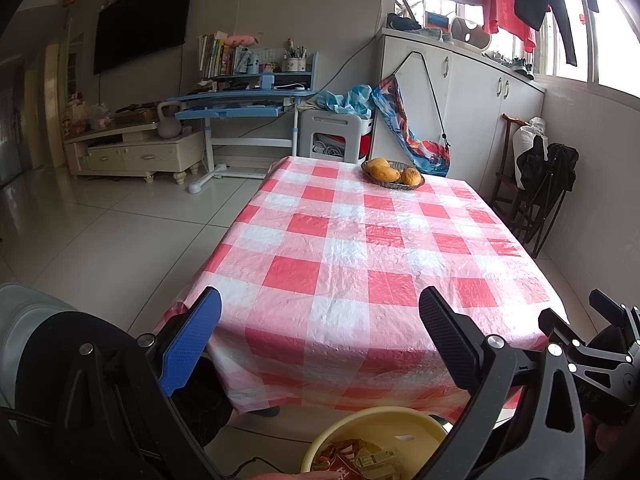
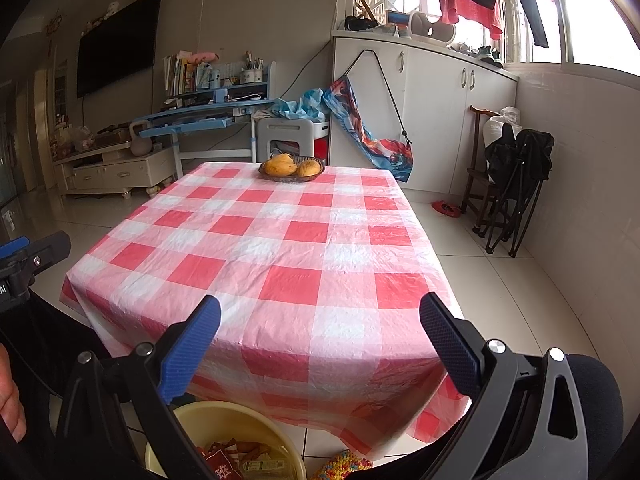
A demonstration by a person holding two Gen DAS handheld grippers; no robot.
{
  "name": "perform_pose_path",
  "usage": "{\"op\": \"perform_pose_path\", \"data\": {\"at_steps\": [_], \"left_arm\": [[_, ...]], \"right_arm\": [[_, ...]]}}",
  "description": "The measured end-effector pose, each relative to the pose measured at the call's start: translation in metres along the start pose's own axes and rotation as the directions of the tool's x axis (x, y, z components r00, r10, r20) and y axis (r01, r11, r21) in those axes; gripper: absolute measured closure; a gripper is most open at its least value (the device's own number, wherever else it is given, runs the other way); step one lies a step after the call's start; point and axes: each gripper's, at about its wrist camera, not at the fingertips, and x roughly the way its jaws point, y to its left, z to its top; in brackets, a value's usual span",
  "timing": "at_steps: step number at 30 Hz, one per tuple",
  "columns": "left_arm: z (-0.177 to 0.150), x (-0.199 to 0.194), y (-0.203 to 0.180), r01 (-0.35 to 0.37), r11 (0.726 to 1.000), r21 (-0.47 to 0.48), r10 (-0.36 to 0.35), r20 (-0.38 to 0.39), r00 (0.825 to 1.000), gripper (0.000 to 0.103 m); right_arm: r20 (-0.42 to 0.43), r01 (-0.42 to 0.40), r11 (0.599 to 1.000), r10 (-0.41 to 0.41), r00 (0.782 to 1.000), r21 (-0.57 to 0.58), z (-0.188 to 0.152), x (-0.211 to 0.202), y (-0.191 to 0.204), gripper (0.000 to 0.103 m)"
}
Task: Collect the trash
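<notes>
- The checked surface (image 2: 280, 248) carries only a fruit basket (image 2: 291, 169) at its far end; no trash shows on it, so the collecting looks all but finished.
- A yellow bin (image 1: 360, 426) stands upright on the floor below the near edge, mouth up, holding the trash (image 1: 360, 460): wrappers lying flat and jumbled, no clear long axis.
- Left claw (image 1: 320, 340) and right claw (image 2: 320, 344) both gape wide, empty, pointing across the cloth.
</notes>
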Motion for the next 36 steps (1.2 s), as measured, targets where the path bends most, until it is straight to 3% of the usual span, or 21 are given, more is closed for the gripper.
{"op": "perform_pose_path", "data": {"at_steps": [36], "left_arm": [[0.0008,-0.0016,0.0003,0.009,1.000,-0.010,-0.009,0.003,1.000,0.007]], "right_arm": [[-0.011,0.003,1.000,-0.003,1.000,-0.028,-0.0083,0.0040,0.0046,0.008]]}}
